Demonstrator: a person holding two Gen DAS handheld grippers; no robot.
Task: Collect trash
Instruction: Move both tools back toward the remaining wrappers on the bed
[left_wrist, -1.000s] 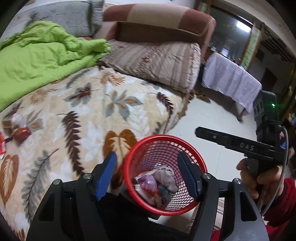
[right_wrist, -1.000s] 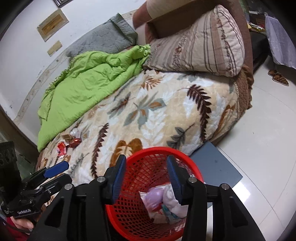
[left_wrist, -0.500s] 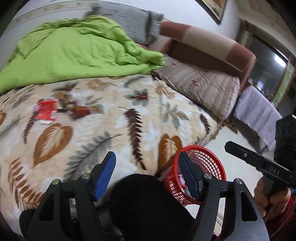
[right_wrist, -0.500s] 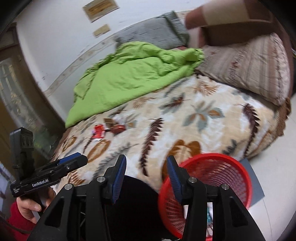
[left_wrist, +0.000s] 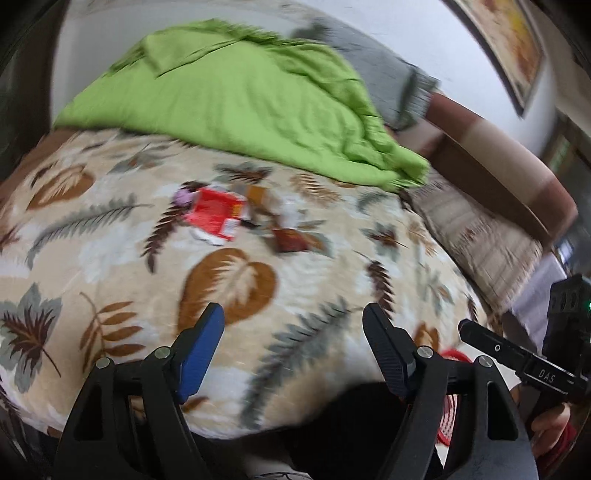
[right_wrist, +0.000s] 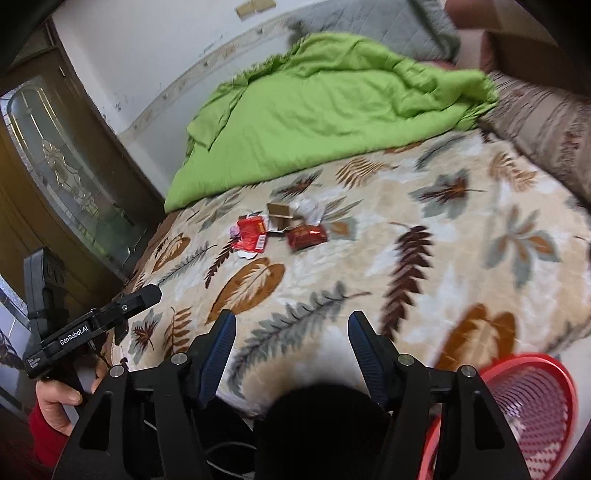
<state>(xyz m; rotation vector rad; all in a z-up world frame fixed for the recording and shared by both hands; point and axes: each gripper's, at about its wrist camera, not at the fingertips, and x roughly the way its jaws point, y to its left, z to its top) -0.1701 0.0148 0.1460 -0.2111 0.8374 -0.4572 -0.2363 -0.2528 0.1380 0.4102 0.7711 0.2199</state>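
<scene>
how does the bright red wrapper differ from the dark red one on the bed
The bright red wrapper lies torn open and flattened, showing a white barcode patch; the dark red wrapper looks puffier and glossy, with no barcode visible. The bright one sits nearer the door side, the dark one nearer the pillows. Both rest on the leaf-print blanket, untouched.

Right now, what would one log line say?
left claw: opening, empty | right claw: opening, empty | wrappers: on bed | basket: floor

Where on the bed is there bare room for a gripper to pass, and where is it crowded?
Bare leaf-print blanket between the wrappers and the near edge, and right toward the striped pillow. Crowded at the wrapper cluster; the green quilt covers the far side.
</scene>
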